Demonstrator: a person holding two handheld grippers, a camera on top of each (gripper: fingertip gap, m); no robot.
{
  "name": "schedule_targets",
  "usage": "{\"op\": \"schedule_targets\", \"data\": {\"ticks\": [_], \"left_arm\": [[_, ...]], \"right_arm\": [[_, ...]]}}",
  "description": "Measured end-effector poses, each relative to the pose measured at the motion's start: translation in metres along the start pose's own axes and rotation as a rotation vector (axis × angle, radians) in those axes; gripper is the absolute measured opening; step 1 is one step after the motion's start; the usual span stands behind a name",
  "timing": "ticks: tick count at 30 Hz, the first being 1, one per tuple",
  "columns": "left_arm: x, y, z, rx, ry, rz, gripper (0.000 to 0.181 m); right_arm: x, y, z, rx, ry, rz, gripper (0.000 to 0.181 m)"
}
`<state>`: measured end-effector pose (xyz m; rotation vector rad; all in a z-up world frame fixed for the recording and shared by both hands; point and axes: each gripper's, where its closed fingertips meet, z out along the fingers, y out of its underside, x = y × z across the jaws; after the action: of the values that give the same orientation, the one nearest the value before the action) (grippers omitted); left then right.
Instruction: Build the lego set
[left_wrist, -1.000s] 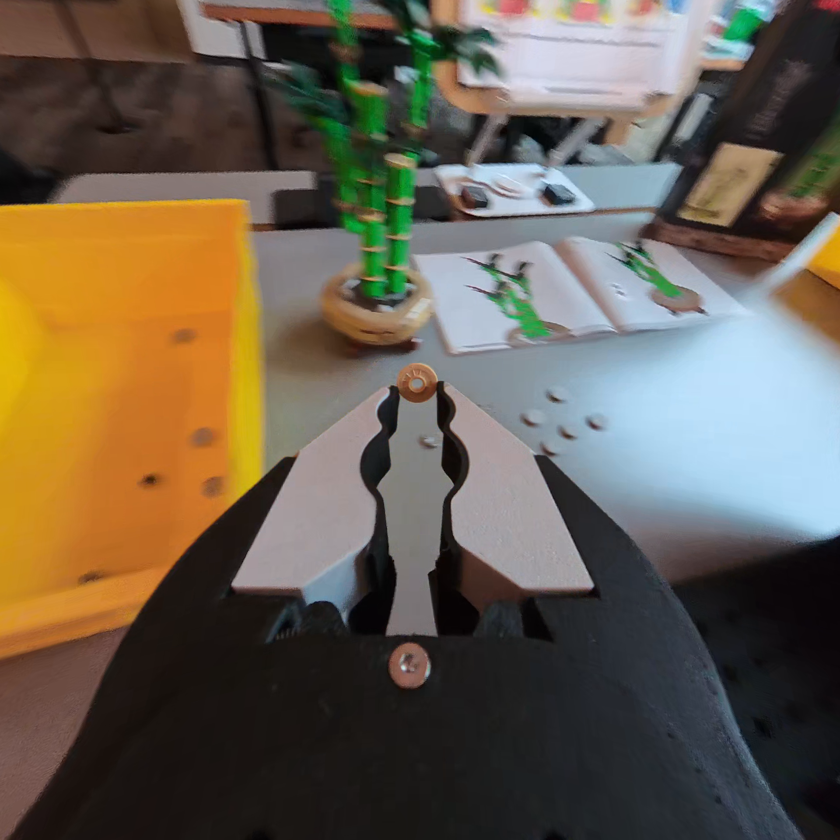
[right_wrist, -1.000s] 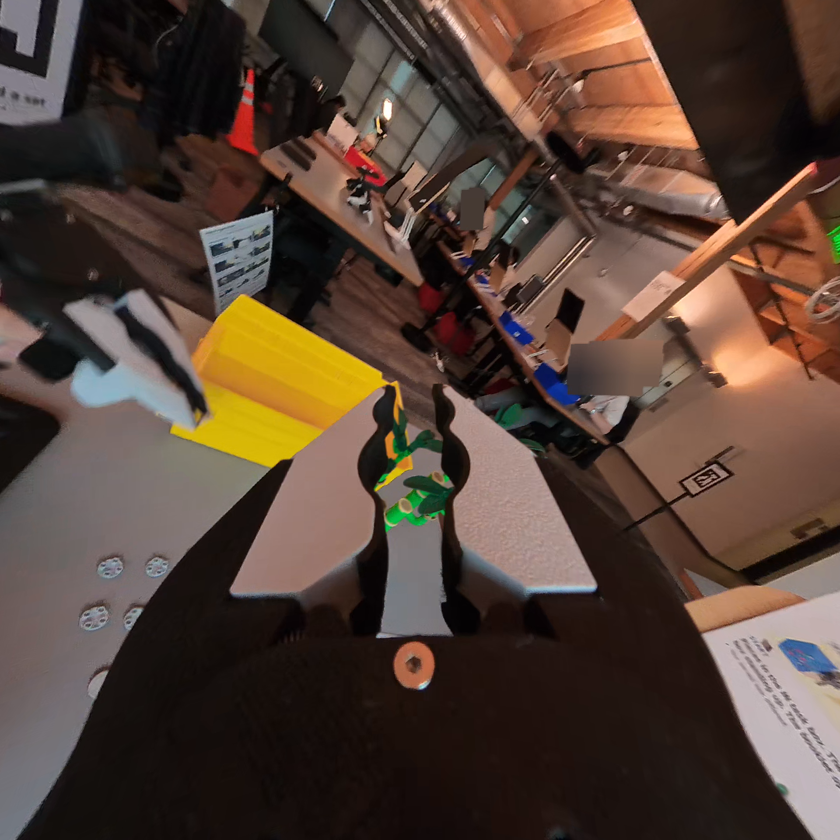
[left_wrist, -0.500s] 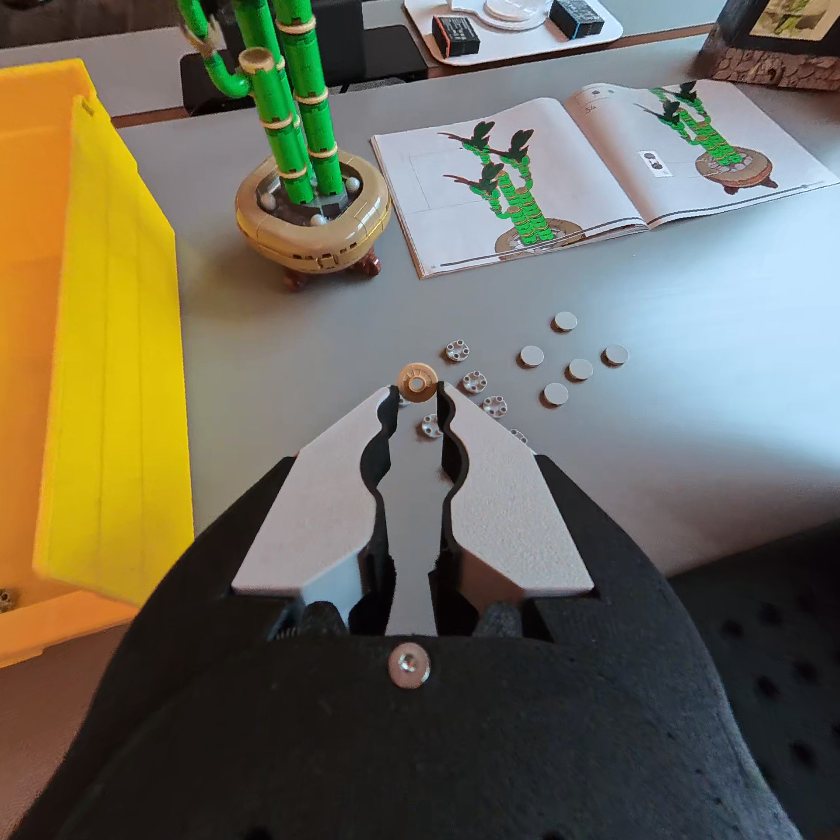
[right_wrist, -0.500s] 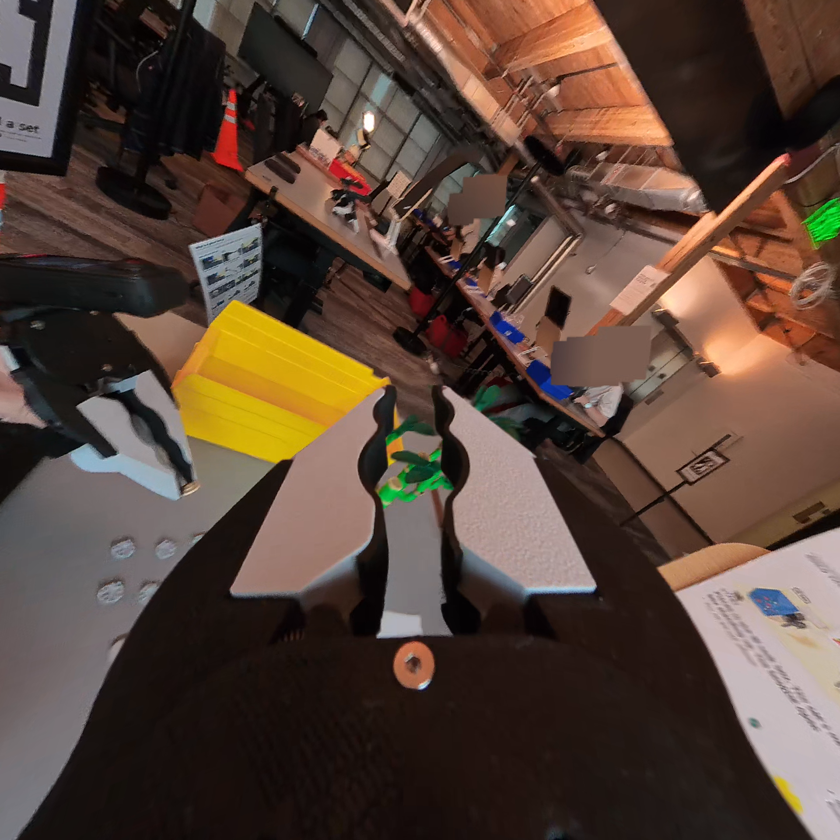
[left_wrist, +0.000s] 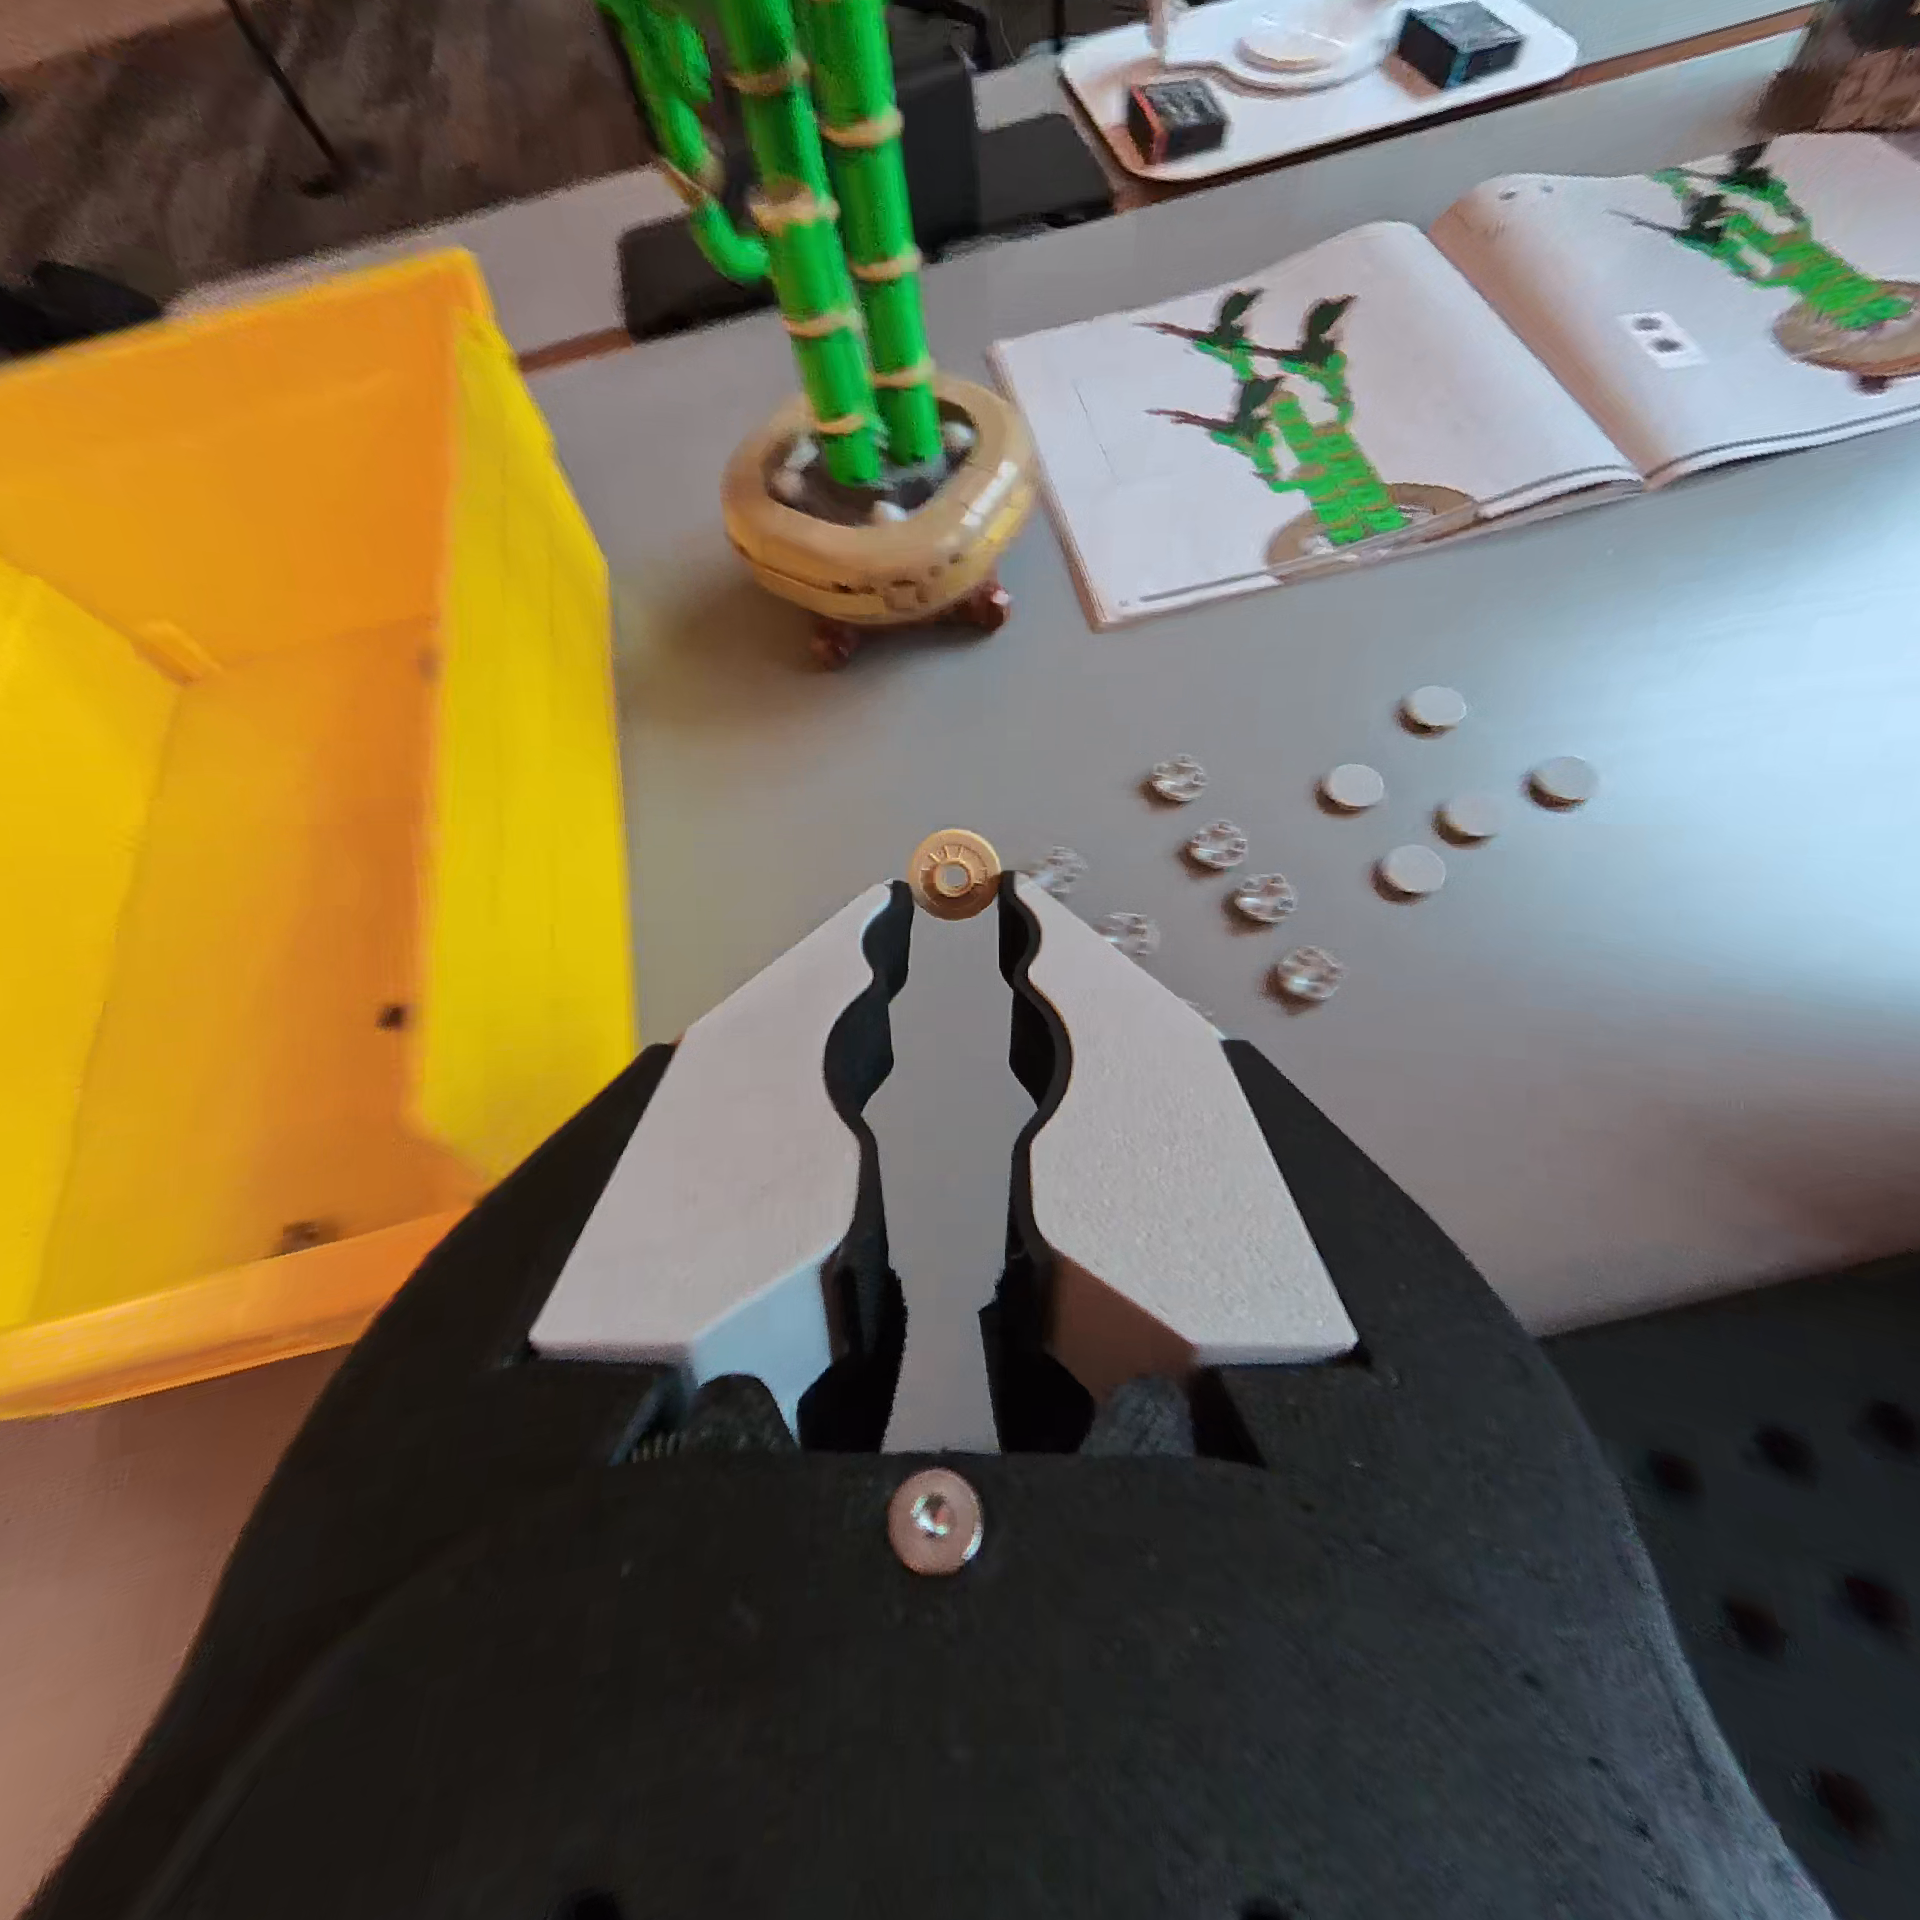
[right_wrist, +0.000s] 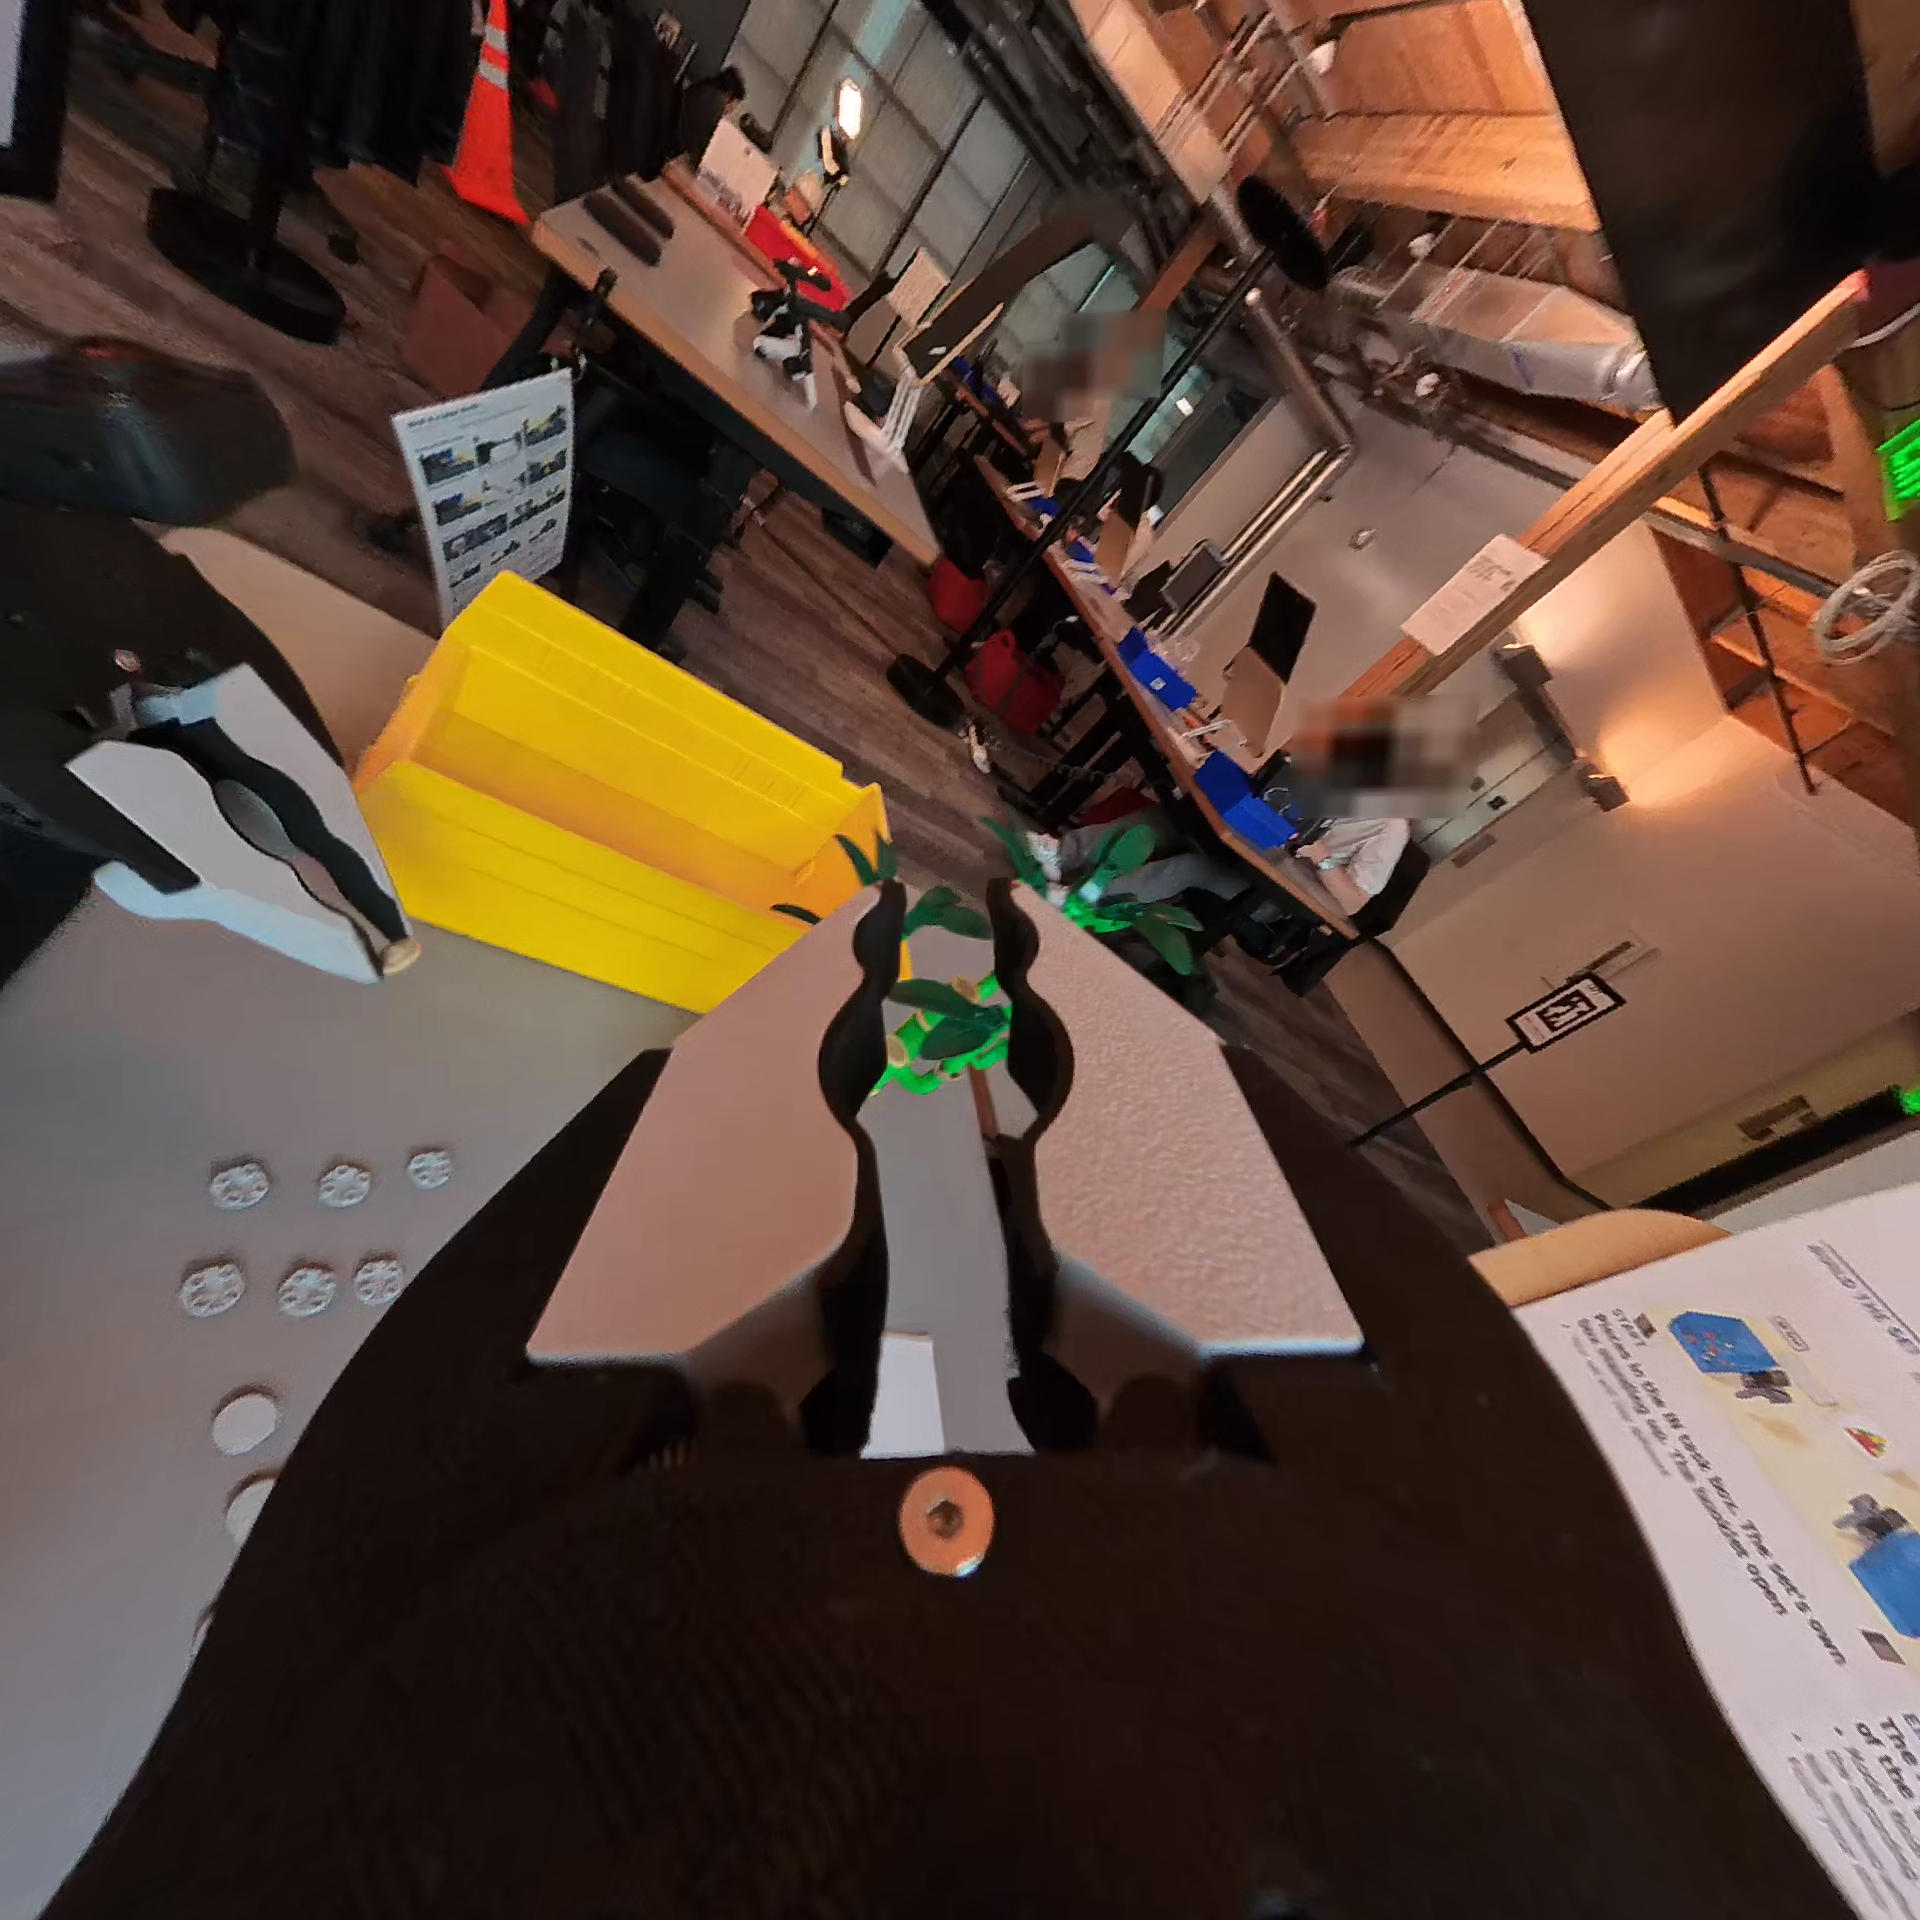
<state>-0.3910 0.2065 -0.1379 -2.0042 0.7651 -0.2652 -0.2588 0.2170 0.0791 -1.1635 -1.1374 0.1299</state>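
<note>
Left gripper pinching tan ring at frame ctr, bamboo model above, yellow bin left, right gripper fingers slightly apart, nothing btwn.

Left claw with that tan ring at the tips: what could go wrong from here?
1. The left claw pinches the tan ring only at the very tips, so it may pop out.
2. If dropped, it could land in the yellow bin or among the loose grey discs.
3. The bamboo model stands tall on a small pot; a push while fitting could tip it.
</note>
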Motion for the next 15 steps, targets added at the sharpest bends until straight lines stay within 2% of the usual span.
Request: {"op": "schedule_targets", "data": {"ticks": [2, 4, 7, 9, 12, 15], "left_arm": [[-0.035, -0.013, -0.015, -0.006, -0.136, 0.061, 0.015], [-0.088, -0.031, -0.035, -0.032, -0.32, 0.134, 0.015], [-0.162, -0.049, -0.045, -0.15, -0.474, 0.184, 0.015], [-0.19, -0.043, -0.025, -0.251, -0.384, 0.101, 0.015], [-0.204, -0.018, 0.019, -0.384, -0.14, -0.087, 0.015], [-0.212, 0.016, 0.046, -0.536, -0.03, -0.166, 0.015]], "right_arm": [[0.009, -0.004, -0.005, 0.023, 0.048, 0.01, 0.017], [0.014, -0.008, -0.01, 0.043, 0.072, 0.018, 0.016], [0.015, -0.011, -0.013, 0.056, 0.073, 0.023, 0.016], [0.013, -0.009, -0.01, 0.043, 0.064, 0.022, 0.016], [0.01, -0.002, -0.003, -0.001, 0.063, -0.001, 0.017], [0.007, 0.003, 0.004, -0.033, 0.051, -0.008, 0.017]]}}
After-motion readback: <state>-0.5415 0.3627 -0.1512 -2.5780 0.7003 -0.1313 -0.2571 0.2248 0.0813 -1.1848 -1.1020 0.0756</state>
